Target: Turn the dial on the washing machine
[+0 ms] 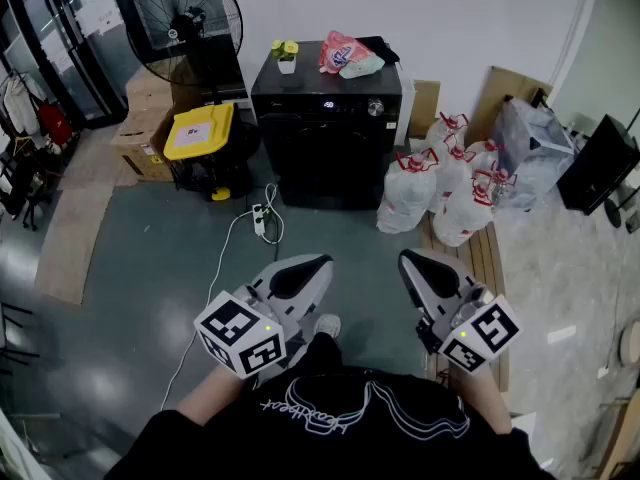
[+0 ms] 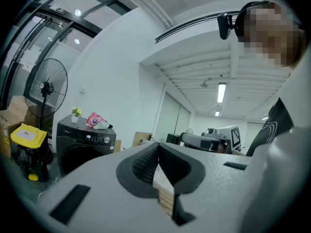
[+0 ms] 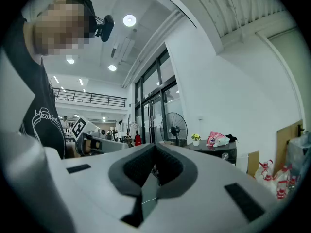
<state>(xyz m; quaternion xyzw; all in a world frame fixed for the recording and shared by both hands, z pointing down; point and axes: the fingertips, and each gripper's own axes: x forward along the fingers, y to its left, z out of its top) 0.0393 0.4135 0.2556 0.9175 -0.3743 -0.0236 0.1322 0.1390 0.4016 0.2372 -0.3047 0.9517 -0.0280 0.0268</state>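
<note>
- At the far left, a black pedestal fan (image 1: 187, 18) stood by the wall. Its foot was hidden behind a yellow-lidded bin (image 1: 200, 132) and the cardboard boxes (image 1: 140, 140) beside it.
- A white power strip (image 1: 260, 218) lay on the grey floor, near the front of the machine. Its cable ran toward the near edge and passed out of sight under the left gripper's marker cube.
- The left gripper (image 1: 322, 261) was held level at the near left, well apart from the machine. In the left gripper view its jaw tips (image 2: 157, 144) were pressed together with nothing between them. The hand on it was mostly covered by the cube and the person's black shirt.
- The black washing machine (image 1: 327, 118) stood against the far wall, centre. Its door was too dark to make out.
- A small potted plant (image 1: 286, 56) and a pink bag (image 1: 345, 53) sat on its top.
- The dial (image 1: 375, 108) was at the right end of the control panel, untouched. Its markings were too small to read.
- The right gripper (image 1: 405, 258), near right, also pointed level with its jaws closed on nothing (image 3: 154, 147).
- Clear water jugs (image 1: 450, 183) clustered to the right of the machine on a wooden pallet (image 1: 485, 258).
- A black object (image 1: 600, 163) at the far right was cut off by the picture's edge.
</note>
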